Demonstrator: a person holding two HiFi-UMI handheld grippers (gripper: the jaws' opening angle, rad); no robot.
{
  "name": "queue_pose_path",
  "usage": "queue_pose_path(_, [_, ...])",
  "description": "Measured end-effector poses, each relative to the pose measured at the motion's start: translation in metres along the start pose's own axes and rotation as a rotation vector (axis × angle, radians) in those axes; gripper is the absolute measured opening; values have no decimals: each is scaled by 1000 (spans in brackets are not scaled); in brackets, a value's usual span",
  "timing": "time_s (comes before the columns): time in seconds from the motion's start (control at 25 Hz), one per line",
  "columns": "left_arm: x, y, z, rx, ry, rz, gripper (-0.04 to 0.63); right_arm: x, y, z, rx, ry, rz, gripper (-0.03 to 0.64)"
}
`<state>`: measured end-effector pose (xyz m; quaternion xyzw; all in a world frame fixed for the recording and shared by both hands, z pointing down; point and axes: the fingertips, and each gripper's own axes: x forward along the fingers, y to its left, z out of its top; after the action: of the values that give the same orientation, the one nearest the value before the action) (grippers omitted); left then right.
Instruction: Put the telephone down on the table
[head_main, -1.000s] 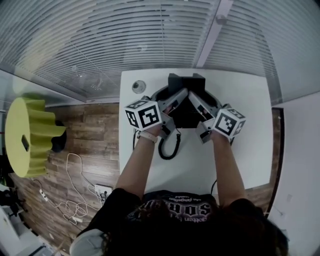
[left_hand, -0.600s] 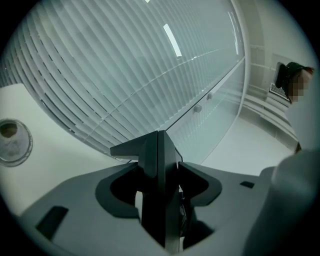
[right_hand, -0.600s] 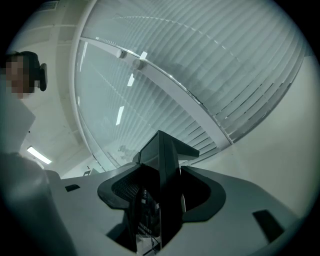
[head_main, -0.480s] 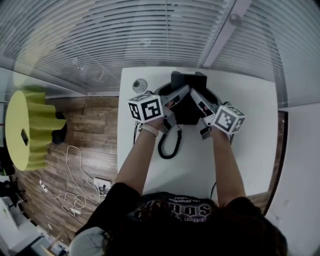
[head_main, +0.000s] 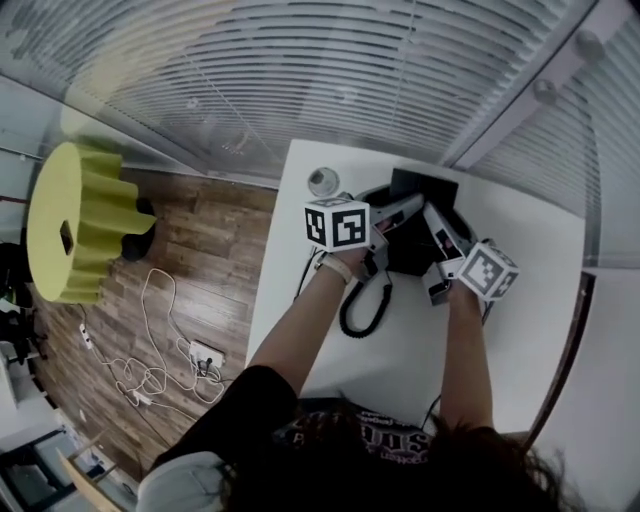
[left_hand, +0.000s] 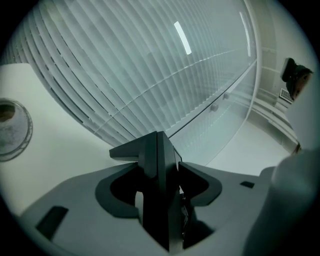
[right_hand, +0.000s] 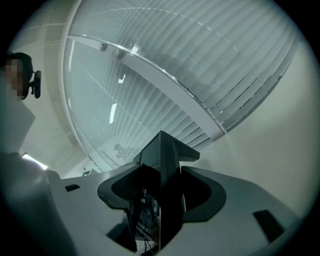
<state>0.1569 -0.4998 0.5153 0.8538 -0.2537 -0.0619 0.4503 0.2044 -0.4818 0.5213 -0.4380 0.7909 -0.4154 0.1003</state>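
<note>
The black telephone (head_main: 421, 186) is at the far side of the white table (head_main: 520, 340), with its coiled cord (head_main: 364, 306) looping toward me. My left gripper (head_main: 412, 205) reaches in from the left and my right gripper (head_main: 433, 214) from the right, and the two meet over the phone. In the left gripper view the left gripper (left_hand: 162, 167) is shut on a thin black edge of the telephone (left_hand: 159, 200). The right gripper (right_hand: 163, 167) is likewise shut on a black panel of the telephone (right_hand: 169, 200). I cannot tell whether the phone touches the table.
A small round cup (head_main: 322, 181) stands on the table just left of the phone, also seen as a cup (left_hand: 9, 131) at the left gripper view's edge. Window blinds (head_main: 330, 70) rise behind the table. A yellow-green stool (head_main: 75, 220) and loose cables (head_main: 150, 375) lie on the wood floor to the left.
The head view has swung, so the table and phone now sit further right and tilted in the picture. Both grippers keep the same hold on the telephone.
</note>
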Motion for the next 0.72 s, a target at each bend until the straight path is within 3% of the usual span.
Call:
queue_pose_path(0.36, [-3, 11, 1, -79, 42, 32, 232, 14, -1, -3, 35, 58, -27, 261])
queue_pose_path(0.56, [-5, 14, 6, 21, 51, 87, 247, 14, -1, -1, -3, 77, -36, 262])
queue_pose_path(0.72, [-5, 16, 7, 41, 53, 106, 249, 13, -2, -1, -3, 79, -31, 262])
